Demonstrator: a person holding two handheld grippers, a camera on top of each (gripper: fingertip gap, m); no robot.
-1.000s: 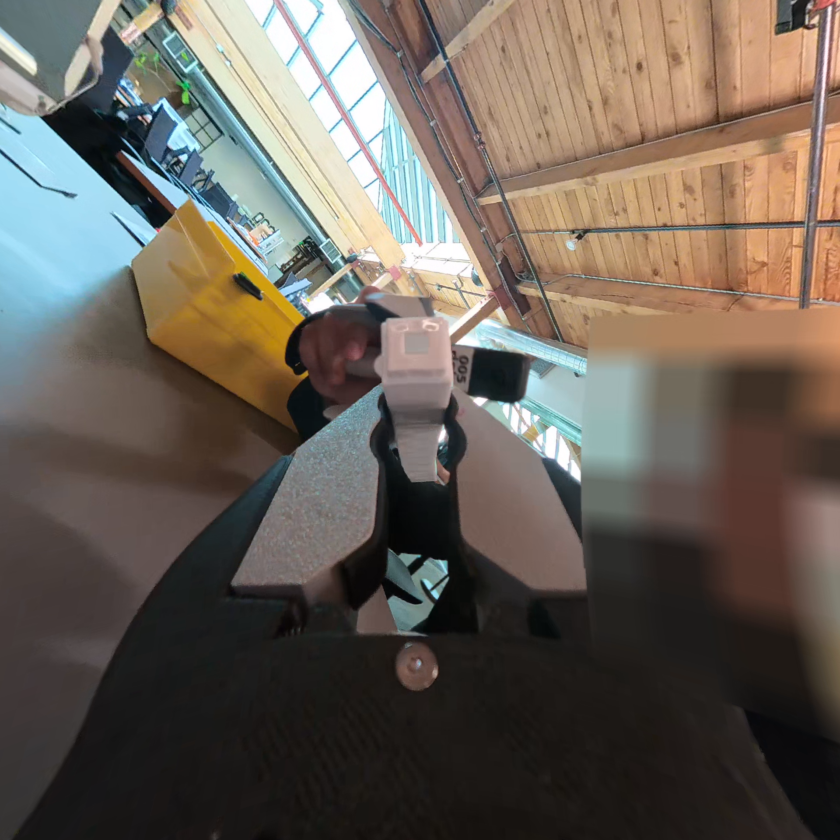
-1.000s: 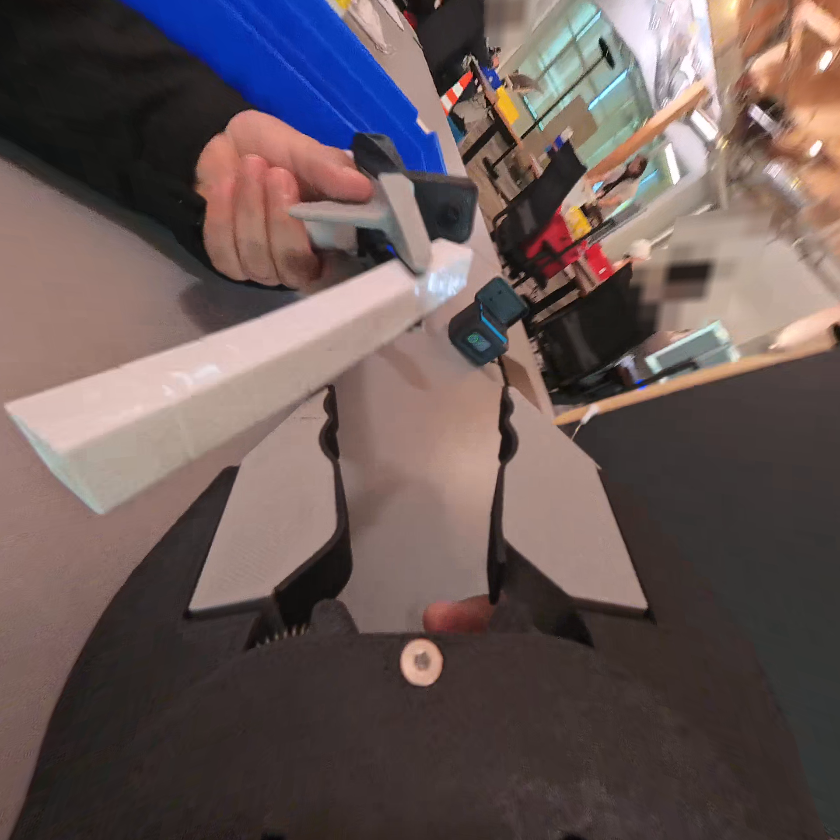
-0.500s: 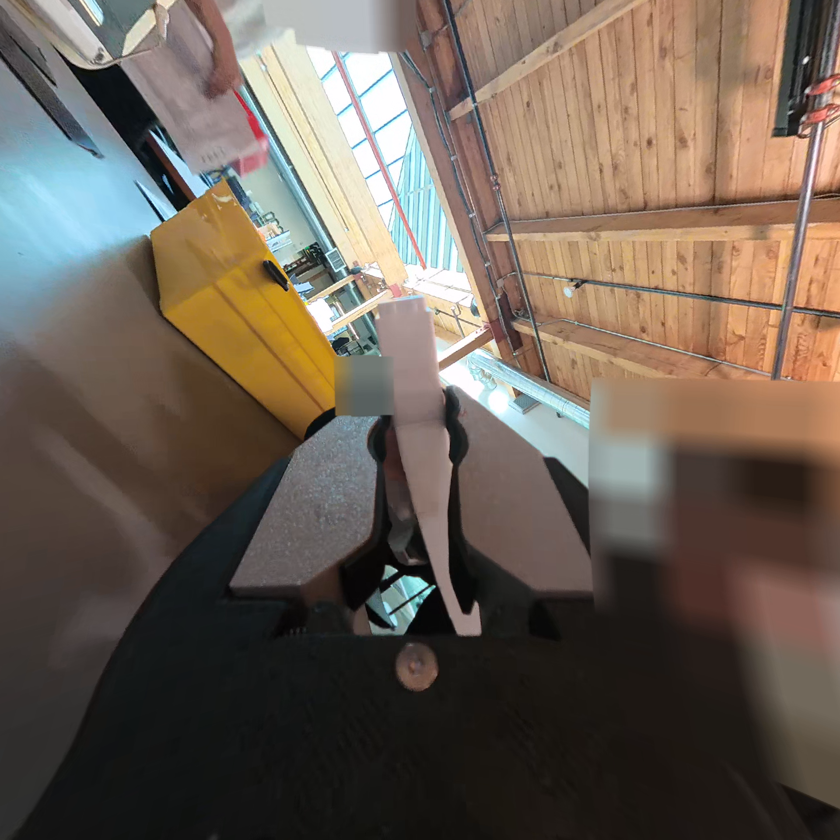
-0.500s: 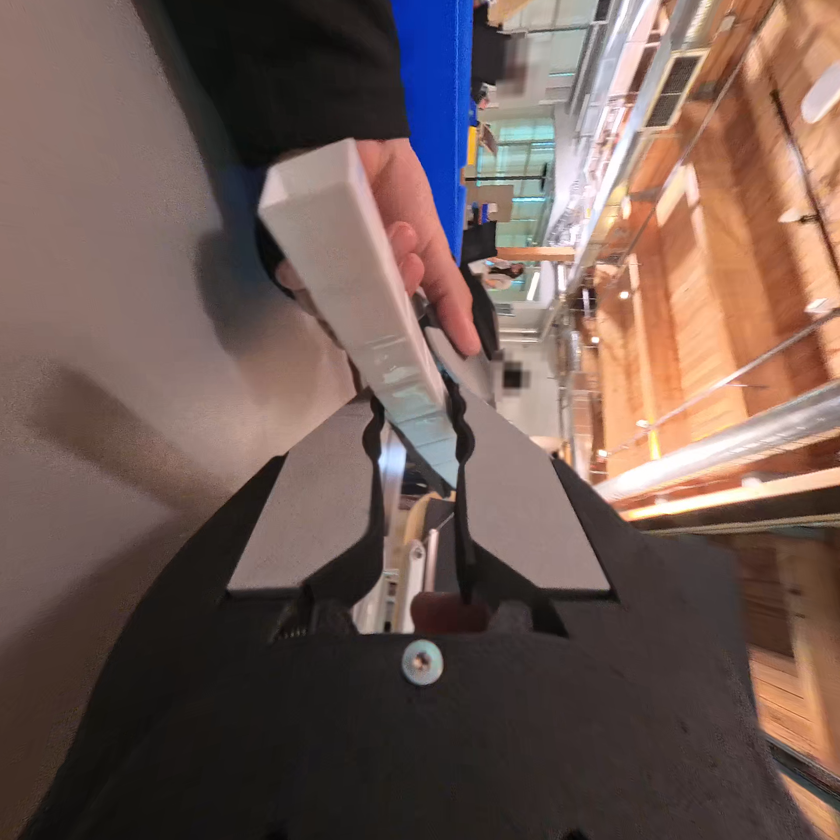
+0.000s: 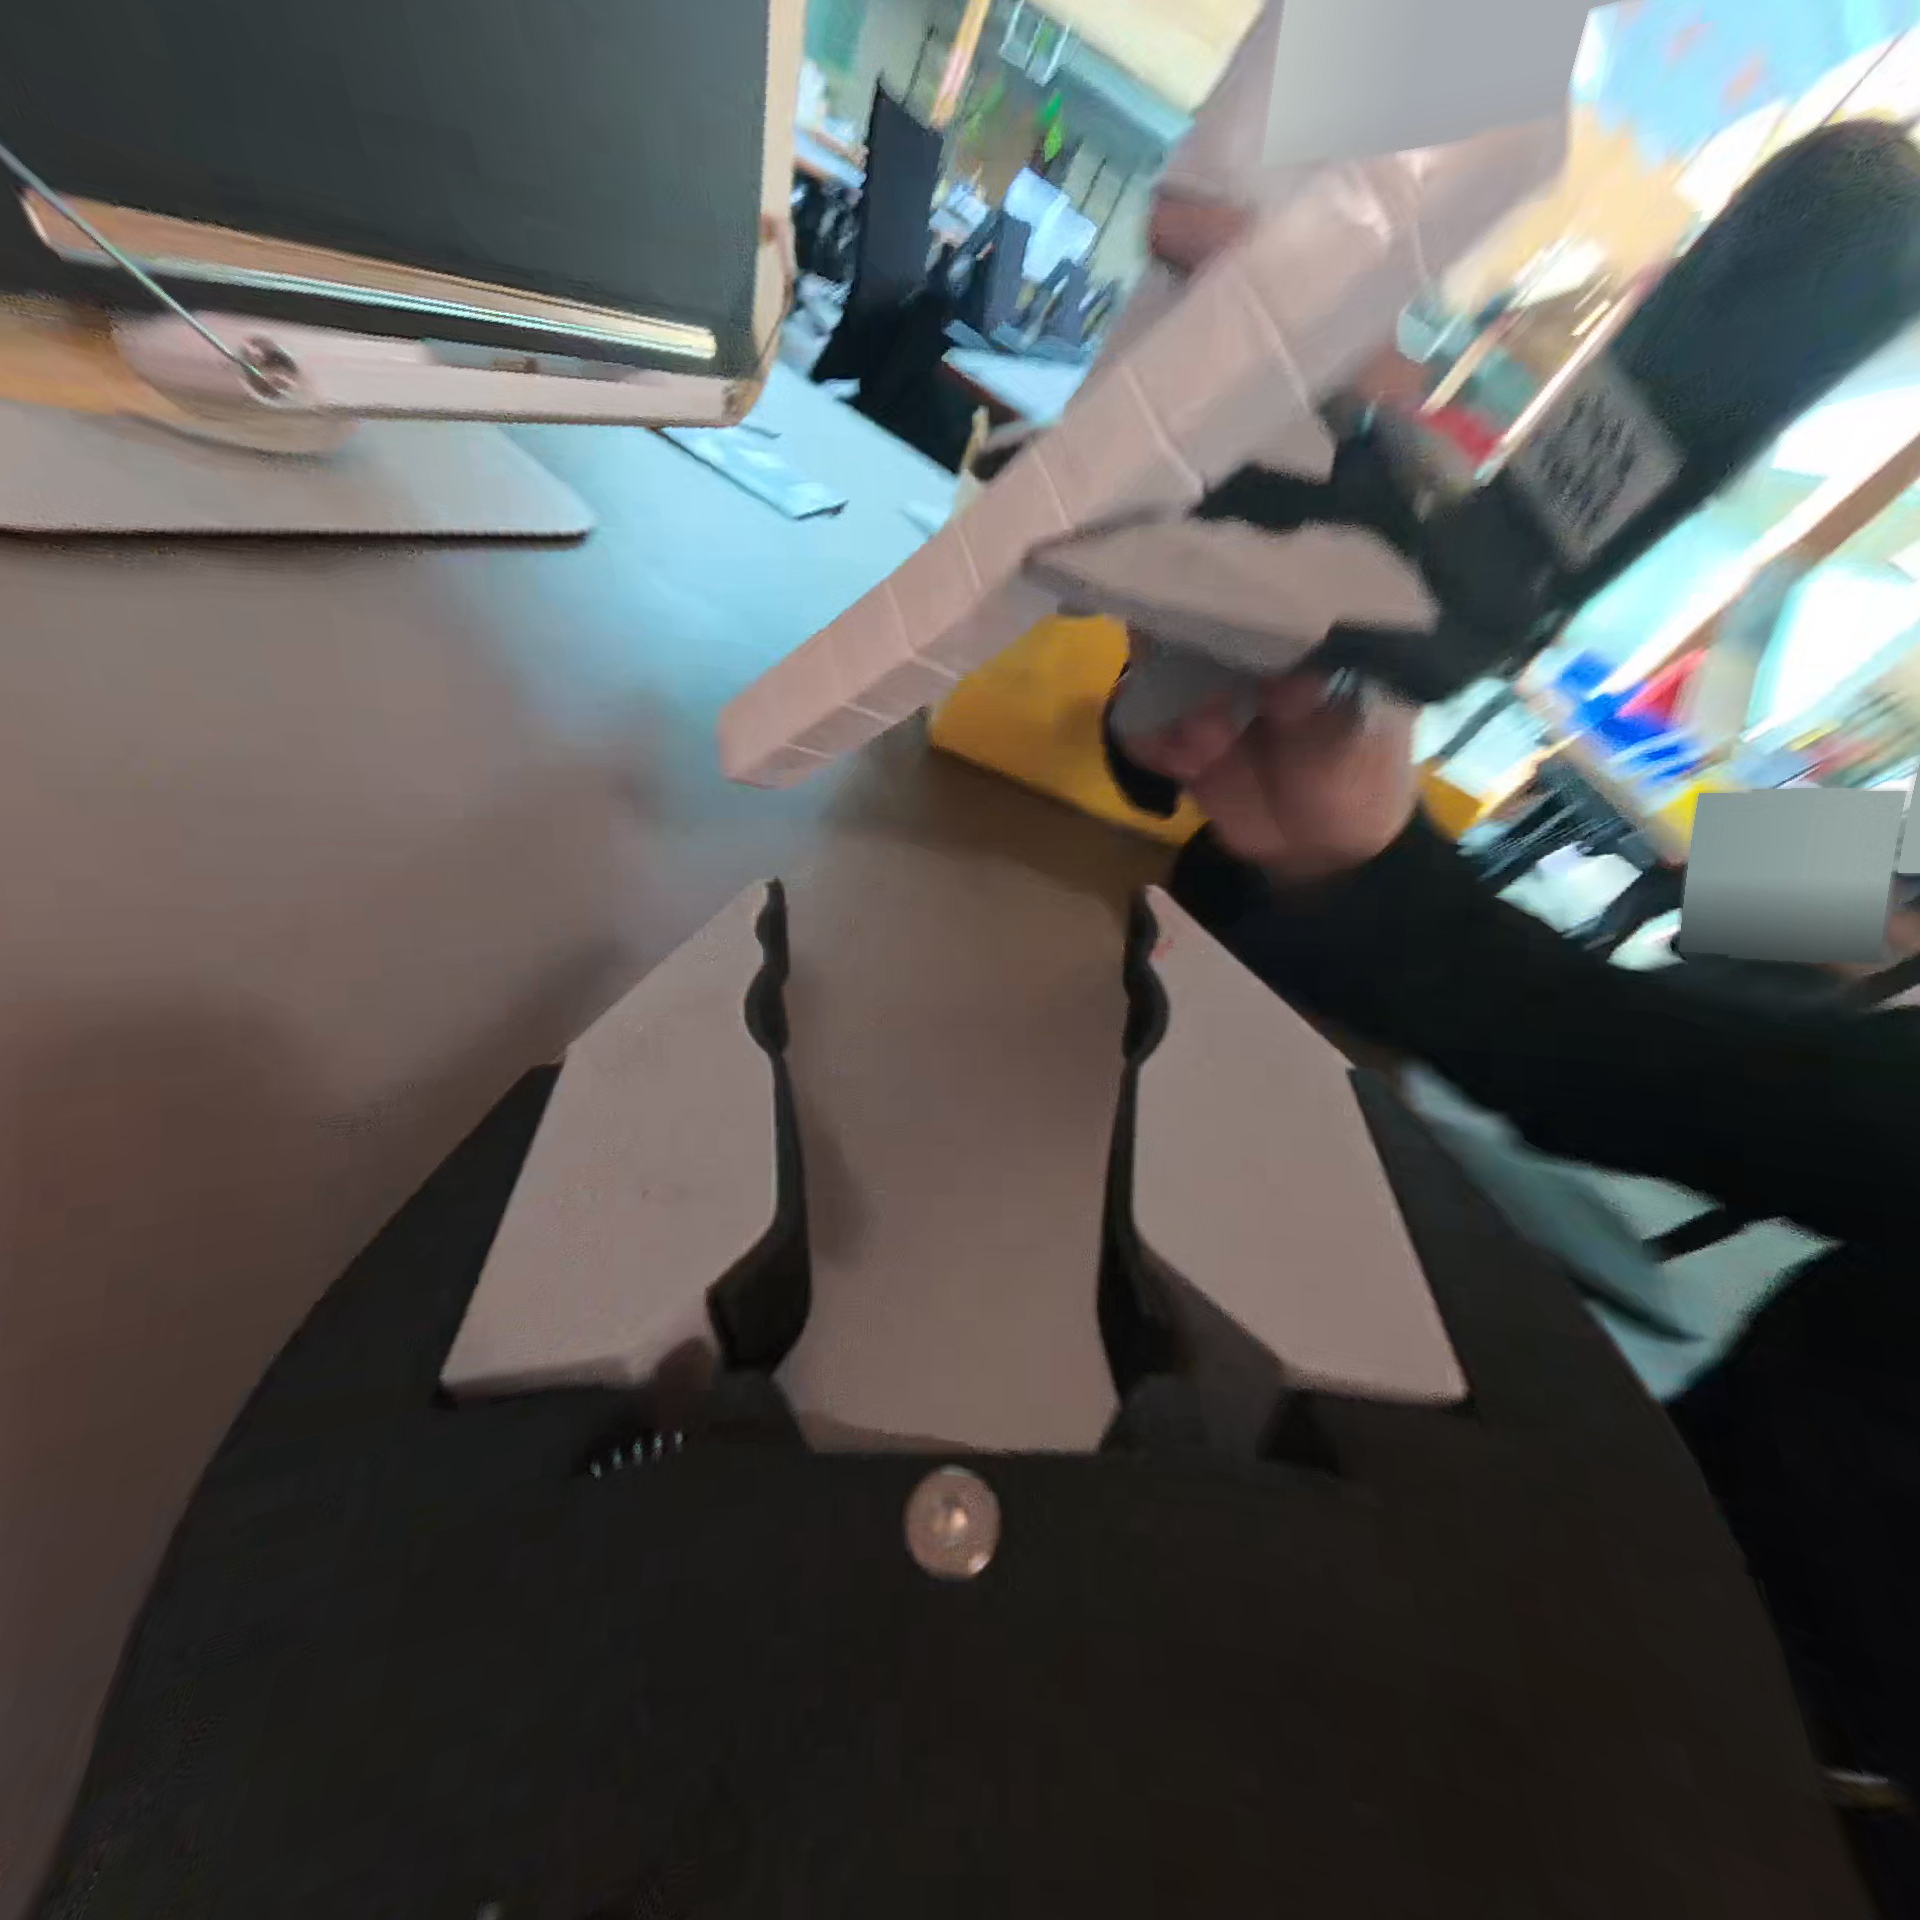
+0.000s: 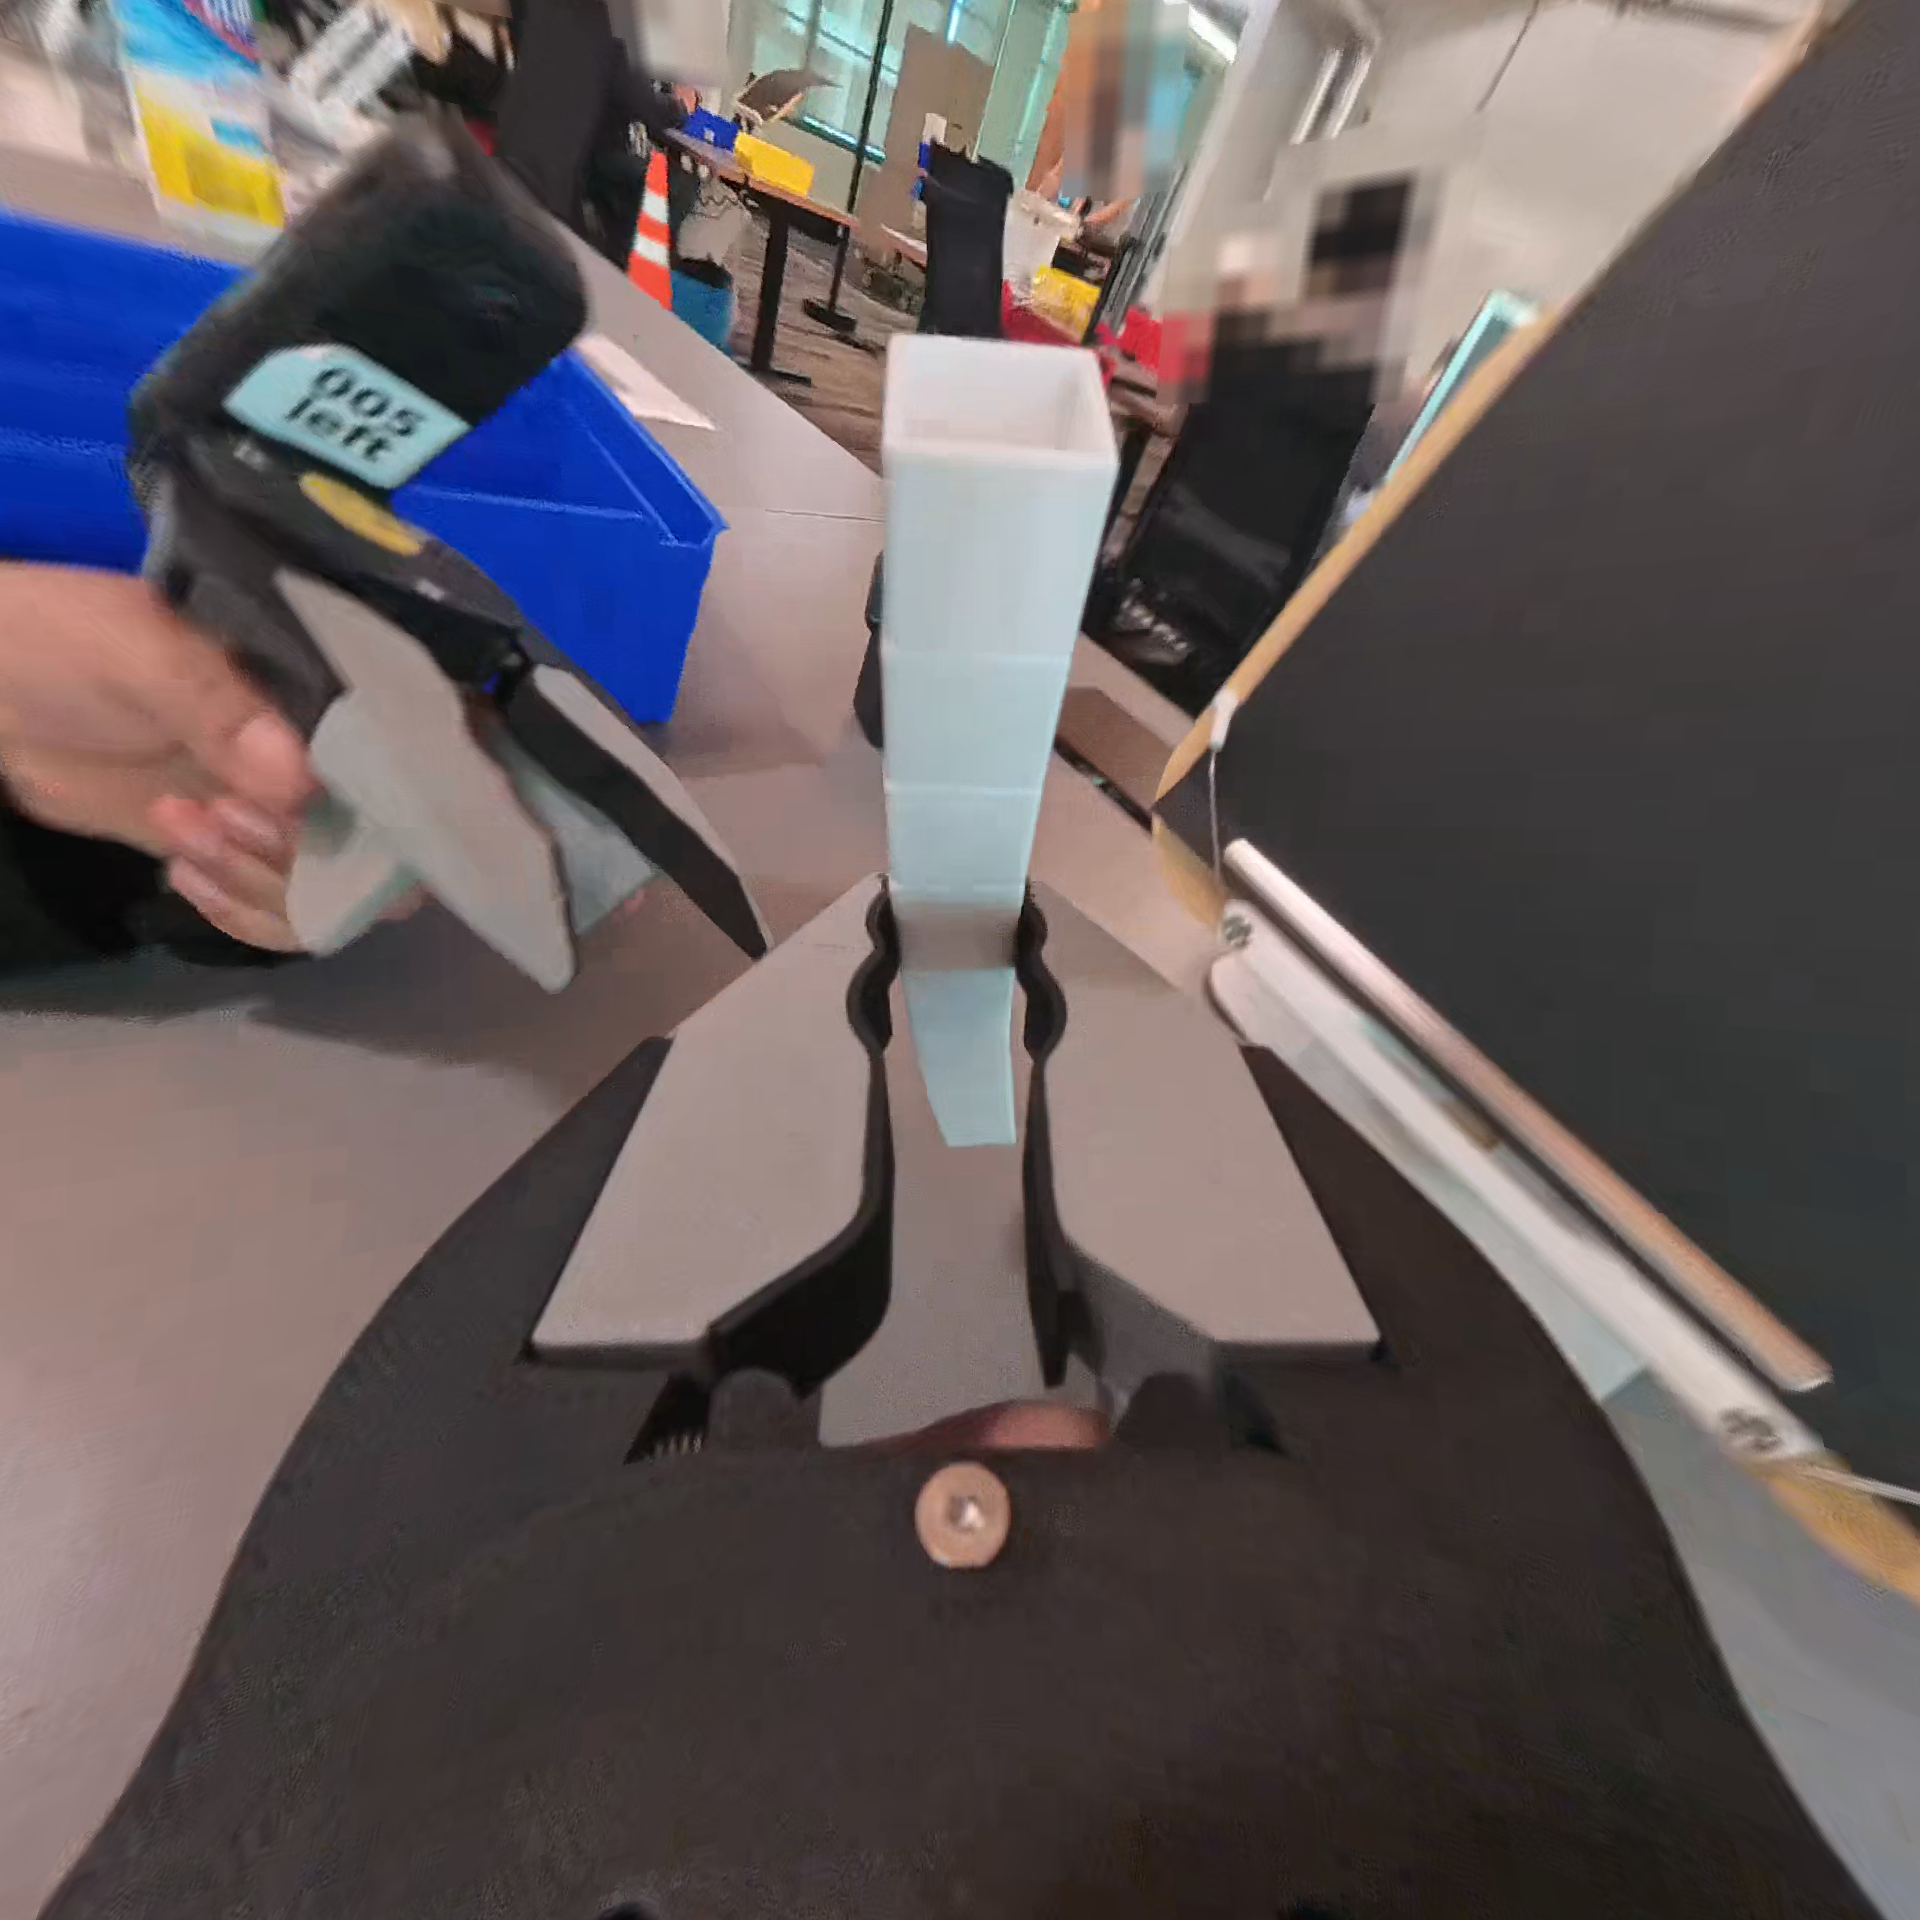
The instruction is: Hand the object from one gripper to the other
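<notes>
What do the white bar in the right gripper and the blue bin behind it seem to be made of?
White bar: probably 3D-printed plastic, matte and slightly translucent, hollow at its square open end, with faint seams across it. Blue bin: likely moulded plastic, smooth and slightly glossy, with thin straight walls.

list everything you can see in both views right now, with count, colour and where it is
white square tube: 1, white, hollow, clamped between the right gripper's fingers, pointing away from it
blue bin: 1, blue, on the grey table left of the tube
yellow box: 1, yellow, on the table behind the tube's tip in the left wrist view
black panel: 1, black with a pale wooden edge, standing on the table to the right
traffic cone: 1, orange and white, far background
grey table: 1, grey, under everything
right gripper: 1, black with grey fingers, shut on the tube
left gripper: 1, black with grey fingers, open, empty
hand: 1, holding the left gripper
</notes>
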